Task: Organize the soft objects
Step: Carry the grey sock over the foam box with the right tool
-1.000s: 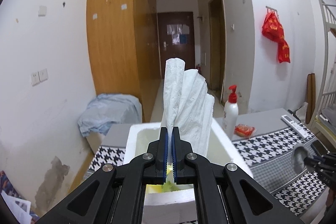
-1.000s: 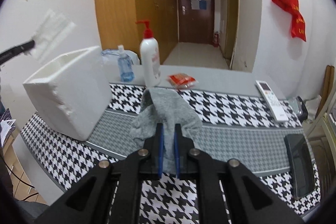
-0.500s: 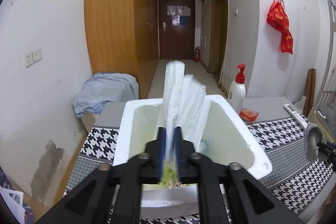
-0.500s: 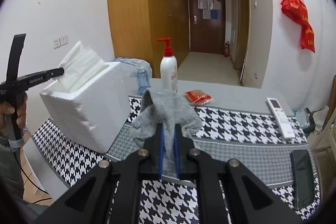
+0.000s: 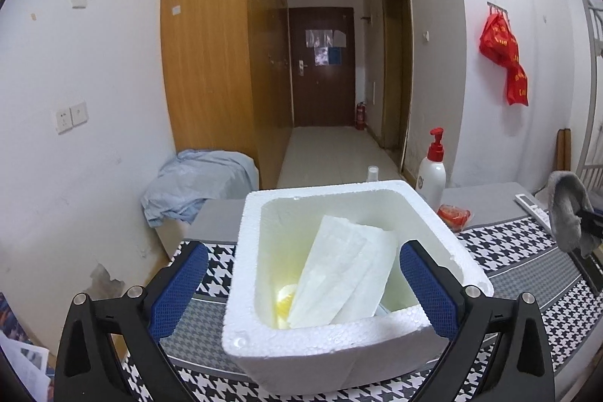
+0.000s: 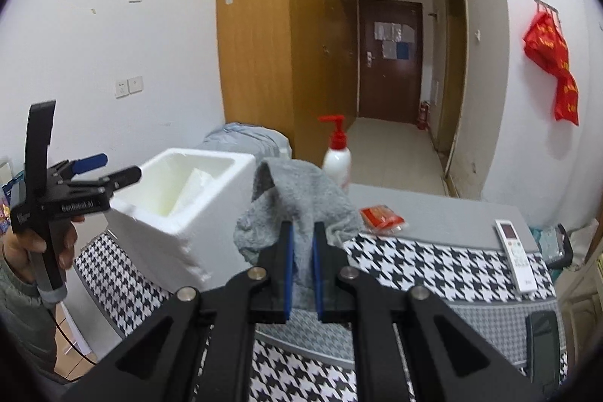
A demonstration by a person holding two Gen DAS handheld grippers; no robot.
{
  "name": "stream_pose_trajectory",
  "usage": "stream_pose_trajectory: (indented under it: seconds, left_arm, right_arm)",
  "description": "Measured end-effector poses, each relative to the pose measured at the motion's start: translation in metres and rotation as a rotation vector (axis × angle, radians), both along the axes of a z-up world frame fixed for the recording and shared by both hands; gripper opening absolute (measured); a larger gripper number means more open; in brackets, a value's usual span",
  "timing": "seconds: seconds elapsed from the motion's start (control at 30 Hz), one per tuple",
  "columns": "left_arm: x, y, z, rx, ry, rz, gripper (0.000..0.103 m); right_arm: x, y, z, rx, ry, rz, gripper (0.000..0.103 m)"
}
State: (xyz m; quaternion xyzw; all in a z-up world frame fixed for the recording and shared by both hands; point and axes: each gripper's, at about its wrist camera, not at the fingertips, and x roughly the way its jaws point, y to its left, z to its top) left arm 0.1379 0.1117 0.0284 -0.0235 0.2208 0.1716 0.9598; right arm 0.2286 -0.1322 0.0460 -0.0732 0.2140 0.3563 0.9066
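A white foam box (image 5: 339,345) stands on the houndstooth cloth; it also shows in the right wrist view (image 6: 181,217). A folded white tissue (image 5: 343,281) lies slanted inside it, over something yellow (image 5: 284,302). My left gripper (image 5: 301,285) is open and empty, its fingers either side of the box; it shows from the side in the right wrist view (image 6: 113,172). My right gripper (image 6: 301,251) is shut on a grey cloth (image 6: 297,198), held above the table right of the box. The cloth shows at the right edge of the left wrist view (image 5: 565,213).
A white pump bottle (image 6: 337,157) and a red packet (image 6: 382,217) lie behind the box. A white remote (image 6: 516,251) and a dark phone (image 6: 542,338) lie at the right. A blue-grey cloth pile (image 5: 196,183) sits by the wall.
My left gripper lowered the tissue into the foam box and opened, letting it go. My right gripper has lifted the grey cloth and moved it left, closer to the box.
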Motion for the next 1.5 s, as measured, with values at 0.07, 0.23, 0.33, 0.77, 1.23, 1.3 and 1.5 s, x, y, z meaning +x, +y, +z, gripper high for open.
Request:
stream_pose_trajectory:
  seconds: [0.07,0.23,0.33,0.77,1.23,1.3,1.5]
  left_arm:
    - [-0.004,0.002,0.001,-0.003,-0.012,0.003,0.102]
    - [-0.014,0.006,0.003,0.015,-0.034,0.024,0.102]
    - [-0.02,0.009,0.005,0.009,-0.051,0.03,0.102]
    - [-0.041,0.015,0.008,0.022,-0.08,0.051,0.102]
    - [-0.069,0.022,0.003,0.022,-0.099,0.071,0.102]
    - [-0.072,0.025,0.001,0.021,-0.097,0.078,0.102]
    - [-0.081,0.031,-0.002,0.026,-0.098,0.096,0.102]
  right_arm:
    - [-0.001,0.008,0.003,0.0,-0.006,0.021,0.011]
    - [-0.003,0.027,0.01,-0.002,-0.021,0.056,0.012]
    - [-0.002,0.036,0.012,-0.003,-0.021,0.07,0.012]
    - [-0.001,0.075,0.02,-0.017,-0.03,0.129,0.012]
    - [-0.007,0.123,0.021,-0.029,-0.009,0.212,0.012]
    - [-0.008,0.129,0.021,-0.033,-0.008,0.221,0.012]
    - [-0.009,0.147,0.018,-0.047,0.003,0.238,0.012]
